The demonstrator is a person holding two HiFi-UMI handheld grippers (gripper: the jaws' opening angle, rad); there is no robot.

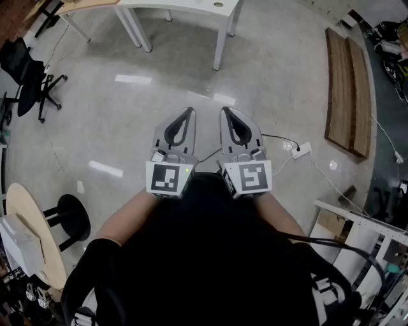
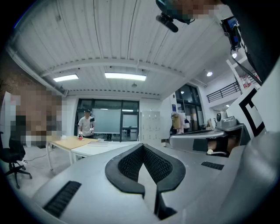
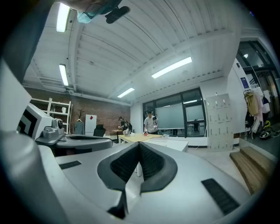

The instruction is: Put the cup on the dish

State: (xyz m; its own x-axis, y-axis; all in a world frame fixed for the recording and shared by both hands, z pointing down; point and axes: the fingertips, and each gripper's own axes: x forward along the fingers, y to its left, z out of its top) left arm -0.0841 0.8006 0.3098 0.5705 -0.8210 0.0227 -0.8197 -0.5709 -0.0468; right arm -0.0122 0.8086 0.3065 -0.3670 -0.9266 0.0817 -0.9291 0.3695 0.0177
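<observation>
Left gripper (image 1: 189,112): closed, empty.
Right gripper (image 1: 225,111): closed, empty.
Hands: hidden beneath marker cubes (image 1: 169,178).
White table (image 1: 191,5): cut off above.

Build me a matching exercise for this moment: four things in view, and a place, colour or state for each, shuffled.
Things:
1. left gripper
2. office chair
3. wooden planks
4. white table

Descriptions:
A. lying on the floor at the head view's right
B. jaws shut, nothing between them
C. black, at the head view's far left
D. at the head view's top edge

Pairs: 1-B, 2-C, 3-A, 4-D.
</observation>
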